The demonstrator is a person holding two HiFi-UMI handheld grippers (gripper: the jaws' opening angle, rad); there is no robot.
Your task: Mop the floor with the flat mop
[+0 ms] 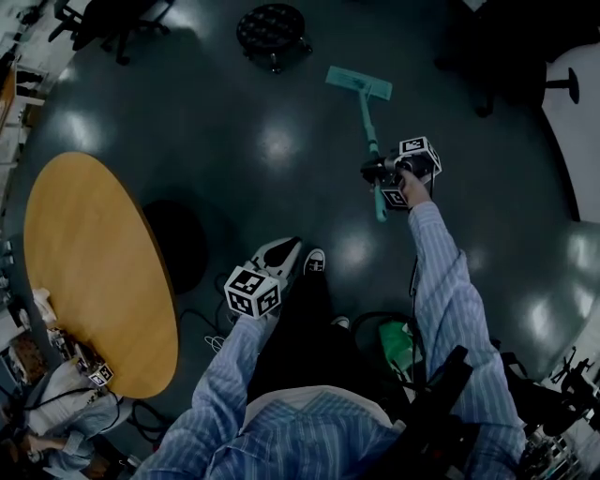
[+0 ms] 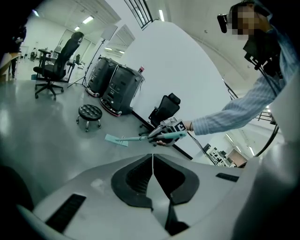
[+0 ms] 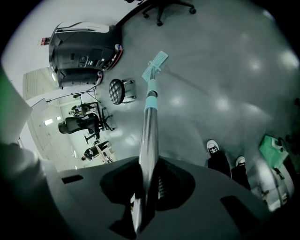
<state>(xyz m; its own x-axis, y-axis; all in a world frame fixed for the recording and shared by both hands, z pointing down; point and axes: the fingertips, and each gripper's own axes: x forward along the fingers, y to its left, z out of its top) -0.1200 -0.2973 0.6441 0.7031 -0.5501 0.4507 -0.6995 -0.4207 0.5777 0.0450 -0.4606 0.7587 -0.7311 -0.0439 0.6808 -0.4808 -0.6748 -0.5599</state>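
The flat mop has a teal head [image 1: 358,83] lying on the dark floor and a handle [image 1: 370,131] that runs back to my right gripper [image 1: 377,172]. That gripper [image 3: 147,164] is shut on the metal handle [image 3: 150,126], and the teal mop head [image 3: 154,65] shows far down the shaft. My left gripper [image 1: 281,249] is held low near the person's shoes, apart from the mop. Its jaws [image 2: 153,157] are shut with nothing between them. From the left gripper view the mop head [image 2: 116,139] and the right gripper [image 2: 169,131] show ahead.
A round wooden table [image 1: 94,272] stands at the left. A black wheeled stool [image 1: 272,28] is beyond the mop head. Black equipment cases [image 2: 115,86] and office chairs [image 2: 56,65] line the room's far side. A green bag [image 1: 398,342] lies near the person's feet.
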